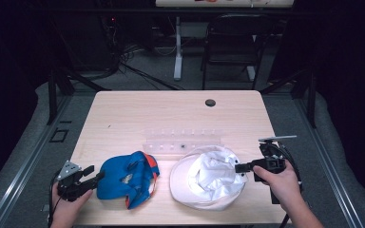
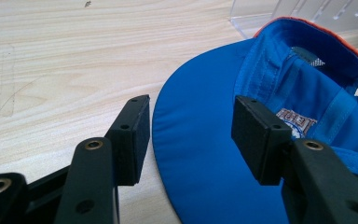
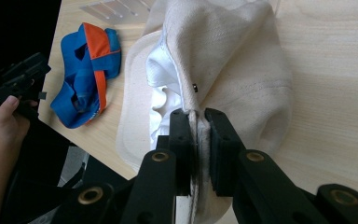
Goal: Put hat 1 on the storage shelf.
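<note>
A cream-white cloth hat with a soft brim (image 1: 209,178) is seen lying upside down at the near right of the light wooden table (image 1: 171,114), its white lining turned upward. Its right-hand edge is pinched by the right gripper (image 1: 240,167), whose black jaws are pressed together on a fold of the cream fabric; in the right gripper view the cloth (image 3: 223,70) is seen clamped between the two pads, with the crown bunched up beyond them. The gripper is held in the person's right hand (image 1: 279,183) at the near right edge of the table.

A blue fabric cap with orange trim (image 1: 128,178) is laid at the near left, just beside the white hat but apart from it. The left gripper (image 1: 97,175), held in the left hand (image 1: 69,206), is placed at the cap's left edge. Its jaws are spread, and in the left gripper view the blue visor (image 2: 200,140) is seen lying in the gap between the pads (image 2: 133,137), which are not pressed on it. A small printed label is visible inside the cap, though its wording cannot be read.

A clear plastic rack (image 1: 183,142) is set just beyond the two pieces of headwear, near the table's middle. A small dark round hole (image 1: 210,102) is found toward the far edge.
</note>
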